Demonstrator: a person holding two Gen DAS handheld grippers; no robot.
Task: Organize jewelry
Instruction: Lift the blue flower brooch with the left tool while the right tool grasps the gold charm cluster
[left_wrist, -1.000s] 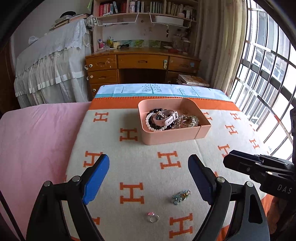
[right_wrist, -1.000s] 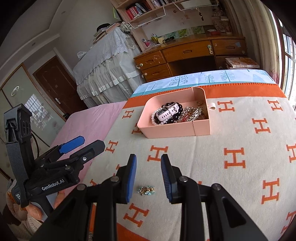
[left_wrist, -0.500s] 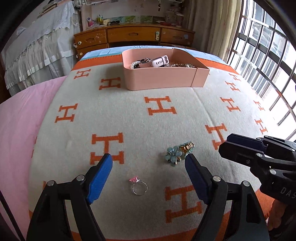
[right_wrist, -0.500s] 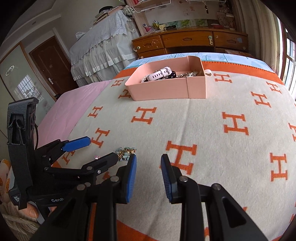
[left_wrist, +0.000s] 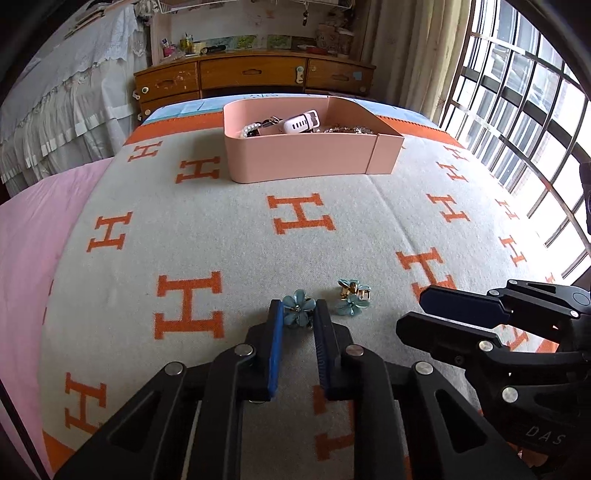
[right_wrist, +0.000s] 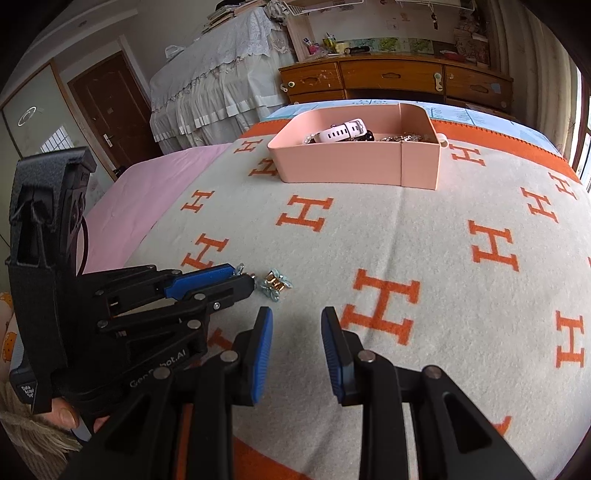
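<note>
Two blue flower clips with gold clasps lie on the H-patterned blanket. My left gripper (left_wrist: 298, 314) is closing its jaws, and their blue pads press on one flower clip (left_wrist: 299, 303) from both sides. The other flower clip (left_wrist: 352, 295) (right_wrist: 275, 284) lies just to its right, untouched. My right gripper (right_wrist: 296, 321) hovers low over bare blanket next to it, open with nothing between its fingers. The left gripper (right_wrist: 243, 277) shows side-on in the right wrist view. Farther back stands a pink tray (left_wrist: 303, 162) (right_wrist: 343, 162) holding a white watch (left_wrist: 301, 123), beads and chains.
The blanket (left_wrist: 221, 221) covers a bed, with a pink sheet (left_wrist: 33, 236) on the left. A barred window (left_wrist: 517, 110) runs along the right. Behind the bed stand a wooden desk (left_wrist: 255, 75) and a white-draped piece of furniture (right_wrist: 221, 74).
Both grippers sank toward the blanket. The left jaws went from wide apart to closed around one flower clip. The small ring seen earlier is no longer in view.
</note>
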